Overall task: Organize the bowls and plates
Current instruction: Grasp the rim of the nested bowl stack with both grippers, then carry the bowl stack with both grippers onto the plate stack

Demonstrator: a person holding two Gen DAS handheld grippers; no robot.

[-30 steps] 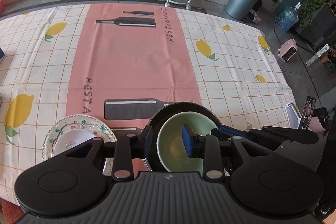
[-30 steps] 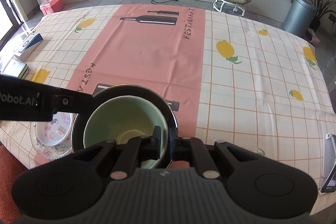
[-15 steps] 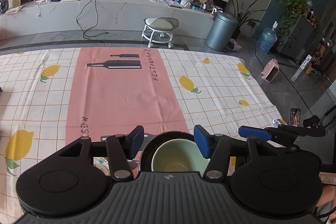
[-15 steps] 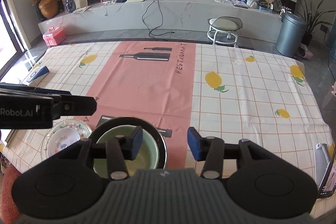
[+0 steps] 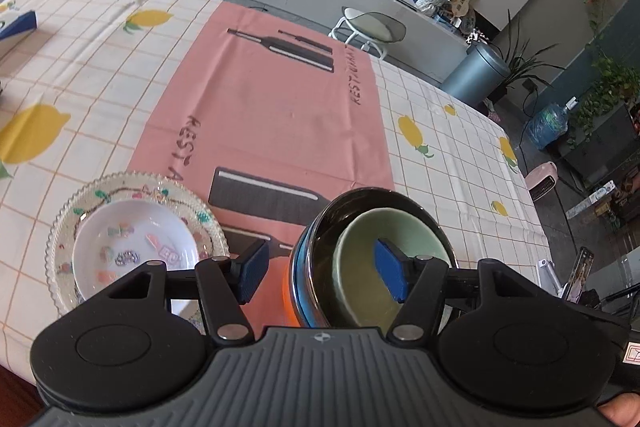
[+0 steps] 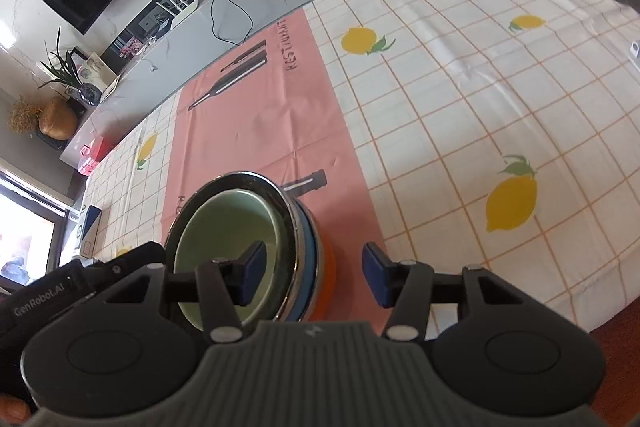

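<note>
A pale green bowl (image 5: 360,259) sits nested in a dark steel-rimmed bowl (image 5: 320,227), over blue and orange bowls, at the table's near edge. The stack shows in the right wrist view too (image 6: 236,227). My left gripper (image 5: 320,271) is open, its jaws standing either side of the stack's left rim, one blue pad (image 5: 390,275) over the green bowl. My right gripper (image 6: 314,277) is open, astride the stack's right rim. A white bowl (image 5: 132,251) sits on a patterned glass plate (image 5: 80,195) to the left.
The table has a lemon-check cloth (image 6: 480,75) with a pink runner (image 5: 272,115) down the middle. A blue and white box (image 5: 16,25) lies at the far left. A stool (image 5: 374,29), a bin (image 5: 476,71) and a heater (image 5: 542,181) stand beyond the table.
Both grippers have opened and let go of the bowl stack, then tilted down close over it again. The stack rests on the table.
</note>
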